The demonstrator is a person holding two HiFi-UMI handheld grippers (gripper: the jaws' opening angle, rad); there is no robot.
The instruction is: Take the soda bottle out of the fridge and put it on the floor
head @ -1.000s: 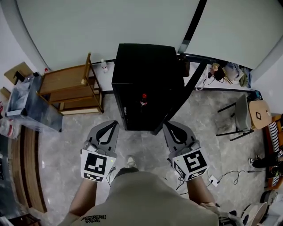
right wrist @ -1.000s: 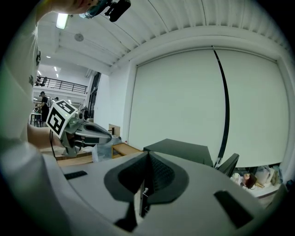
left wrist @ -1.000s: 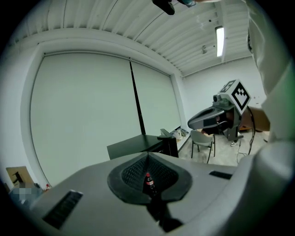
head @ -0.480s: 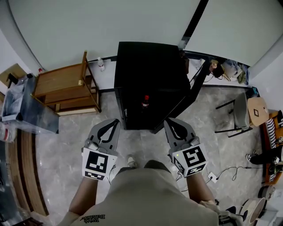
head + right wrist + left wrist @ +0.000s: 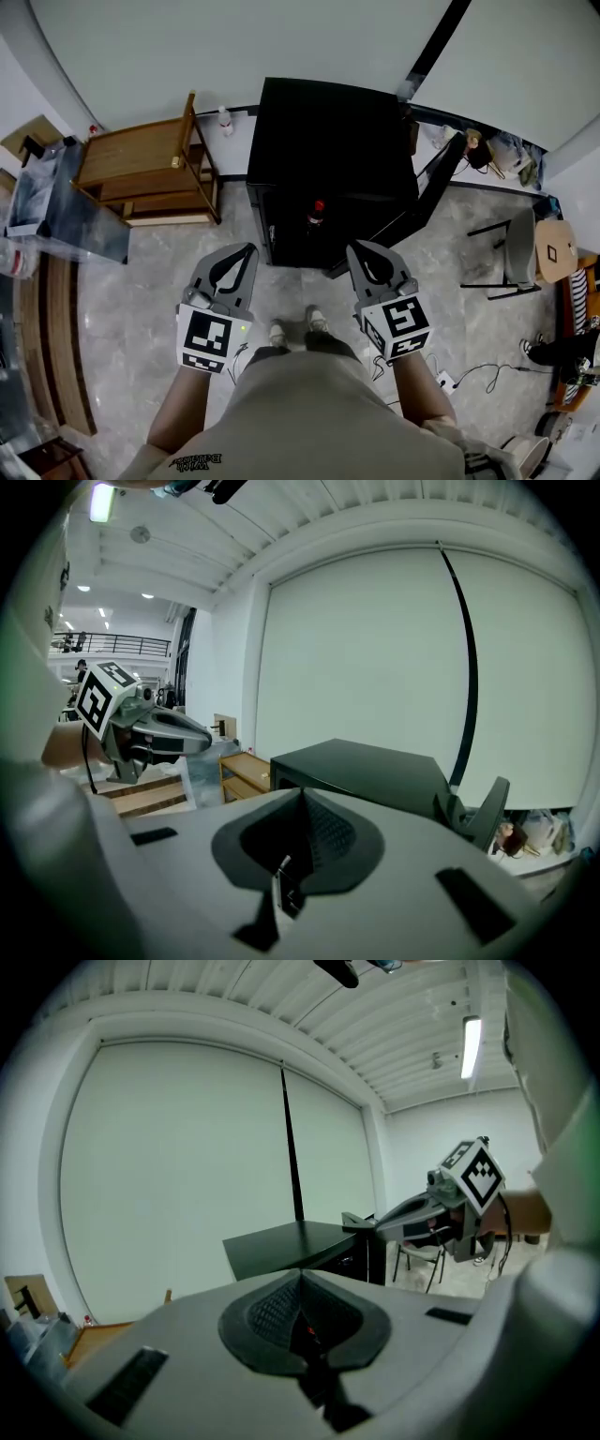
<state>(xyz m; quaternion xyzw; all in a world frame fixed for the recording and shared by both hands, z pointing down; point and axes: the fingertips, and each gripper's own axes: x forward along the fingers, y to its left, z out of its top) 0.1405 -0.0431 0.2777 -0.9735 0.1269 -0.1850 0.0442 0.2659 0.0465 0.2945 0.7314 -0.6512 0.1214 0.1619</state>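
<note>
The soda bottle (image 5: 317, 214), dark with a red cap, stands upright inside the black fridge (image 5: 328, 131), whose door (image 5: 427, 197) hangs open to the right. My left gripper (image 5: 246, 251) is low in front of the fridge's left corner, shut and empty. My right gripper (image 5: 356, 247) is at the same level before the opening, below and right of the bottle, also shut on nothing. In the left gripper view the jaws (image 5: 300, 1274) meet over the fridge top (image 5: 281, 1241). The right gripper view shows its closed jaws (image 5: 302, 792) below the fridge (image 5: 366, 766).
A wooden shelf unit (image 5: 150, 178) stands left of the fridge, with a clear plastic box (image 5: 56, 211) further left. A chair (image 5: 511, 248) and a cluttered desk are at the right. Cables (image 5: 469, 375) lie on the marble floor. The person's feet (image 5: 295, 328) are between the grippers.
Both grippers have shifted toward the fridge front and slightly downward, jaws staying shut. The person has stepped closer; both feet now show between the grippers.
</note>
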